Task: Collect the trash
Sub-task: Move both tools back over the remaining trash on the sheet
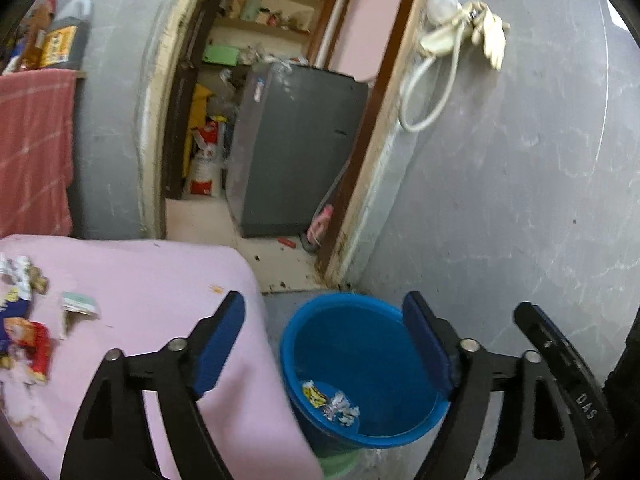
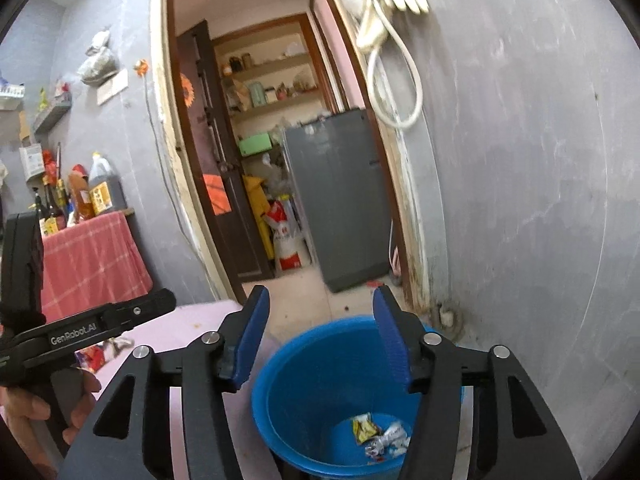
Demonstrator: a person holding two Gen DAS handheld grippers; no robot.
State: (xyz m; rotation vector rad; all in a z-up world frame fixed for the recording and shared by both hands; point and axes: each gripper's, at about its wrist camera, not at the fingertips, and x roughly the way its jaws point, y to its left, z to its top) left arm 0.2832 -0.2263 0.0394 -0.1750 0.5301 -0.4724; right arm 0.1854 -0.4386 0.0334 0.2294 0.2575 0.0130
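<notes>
Pink cloth covers the desk (image 1: 160, 280) at the left of the left wrist view, and the trash yet to be collected is seen lying there: a loose heap of wrappers (image 1: 20, 320) at the far left edge, too blurred and overlapped to be counted exactly, and one small pale packet (image 1: 80, 304) apart from it, just to its right. Further right, the left gripper (image 1: 324, 344) is held spread with nothing between its blue pads, partly over the desk edge and partly over the one blue bucket (image 1: 400, 438) on the floor beside the desk. In the bucket, a yellow wrapper (image 1: 314, 394) and a crumpled white and silver cluster (image 1: 340, 408) are seen touching at the bottom, perhaps three pieces in all. In the right wrist view the right gripper (image 2: 318, 344) is likewise spread and empty above the bucket rim. Two grippers are counted, and both are judged to need sending back to the desk. Several risks can be foreseen: the thin, flat packet may be slid along the cloth rather than pinched; the cloth itself may be caught and dragged, so that the heap is scattered to the floor; a light wrapper may be dropped short of the bucket, whose mouth lies close under the overhanging cloth; and the two grippers, held near each other, may be knocked together.
</notes>
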